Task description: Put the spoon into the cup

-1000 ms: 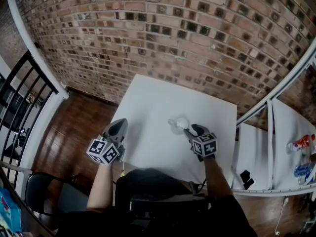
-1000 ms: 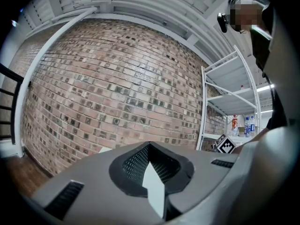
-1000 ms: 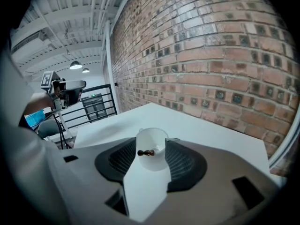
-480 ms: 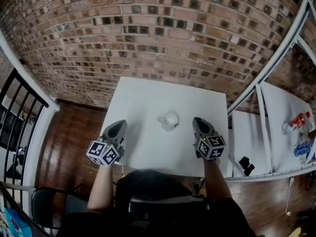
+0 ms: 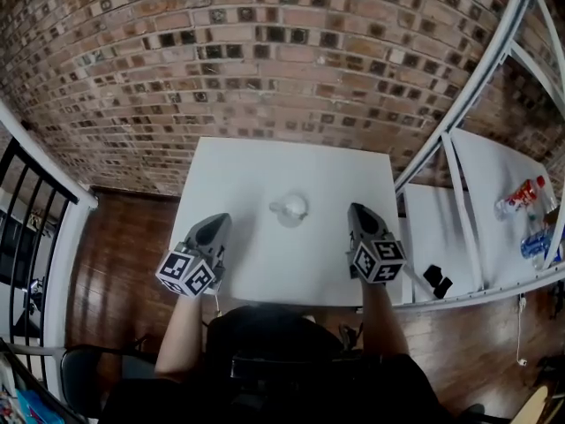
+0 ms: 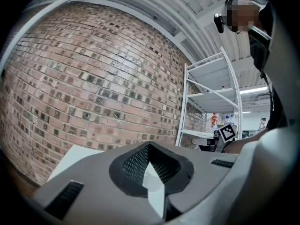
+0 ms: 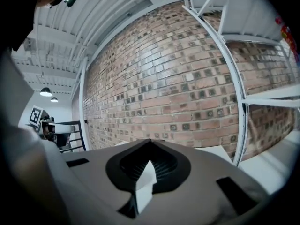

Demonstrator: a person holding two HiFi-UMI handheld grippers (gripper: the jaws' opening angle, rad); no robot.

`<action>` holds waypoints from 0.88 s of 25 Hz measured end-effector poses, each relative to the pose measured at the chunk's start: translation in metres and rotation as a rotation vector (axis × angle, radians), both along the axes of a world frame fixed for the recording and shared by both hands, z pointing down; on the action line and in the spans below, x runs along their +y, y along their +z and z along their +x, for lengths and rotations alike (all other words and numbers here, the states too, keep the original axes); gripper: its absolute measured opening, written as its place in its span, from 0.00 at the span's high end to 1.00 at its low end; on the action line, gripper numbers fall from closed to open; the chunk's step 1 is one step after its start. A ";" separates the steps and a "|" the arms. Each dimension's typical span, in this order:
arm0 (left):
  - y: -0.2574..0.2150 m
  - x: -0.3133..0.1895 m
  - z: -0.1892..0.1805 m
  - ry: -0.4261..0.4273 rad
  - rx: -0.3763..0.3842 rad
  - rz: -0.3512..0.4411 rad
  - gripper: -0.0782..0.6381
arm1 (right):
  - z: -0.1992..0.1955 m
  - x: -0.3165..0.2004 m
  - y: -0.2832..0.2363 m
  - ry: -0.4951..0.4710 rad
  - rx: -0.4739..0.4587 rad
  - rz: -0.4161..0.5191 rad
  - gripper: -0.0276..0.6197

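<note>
A small pale cup [image 5: 290, 208] stands near the middle of the white table [image 5: 265, 170]. Something whitish sits in it, too small to tell as the spoon. My left gripper [image 5: 214, 220] hovers over the table's near left edge, left of the cup and apart from it. My right gripper [image 5: 357, 209] hangs over the near right part, right of the cup and clear of it. Both point roughly level toward the brick wall. In the left gripper view the left gripper [image 6: 149, 145] has its tips together and nothing between them. The right gripper [image 7: 150, 141] in its own view looks the same.
A white metal shelf rack [image 5: 459, 104] stands right of the table, with bottles [image 5: 528, 194] and a black object [image 5: 435, 279] on it. A brick wall [image 5: 265, 60] is behind the table. A black railing [image 5: 26, 210] is at the left, over wood floor [image 5: 115, 246].
My right gripper has drawn back from the cup, rightward and up, and shut with nothing in it. The left gripper has shifted slightly. The cup stays on the table.
</note>
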State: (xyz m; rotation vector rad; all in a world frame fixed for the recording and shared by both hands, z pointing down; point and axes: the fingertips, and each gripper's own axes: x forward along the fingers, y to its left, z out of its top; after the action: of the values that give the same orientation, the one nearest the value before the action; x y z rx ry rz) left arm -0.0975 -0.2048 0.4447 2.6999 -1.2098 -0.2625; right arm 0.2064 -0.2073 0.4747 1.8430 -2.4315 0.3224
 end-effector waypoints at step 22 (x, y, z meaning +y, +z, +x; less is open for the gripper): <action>-0.003 0.008 -0.007 -0.022 -0.005 0.008 0.89 | 0.017 0.025 0.013 0.008 0.060 -0.030 0.95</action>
State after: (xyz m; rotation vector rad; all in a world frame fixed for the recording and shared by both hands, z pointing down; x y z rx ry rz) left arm -0.1047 -0.1966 0.4420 2.6972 -1.2431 -0.2651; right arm 0.2237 -0.1824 0.4876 1.8236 -2.3671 0.2984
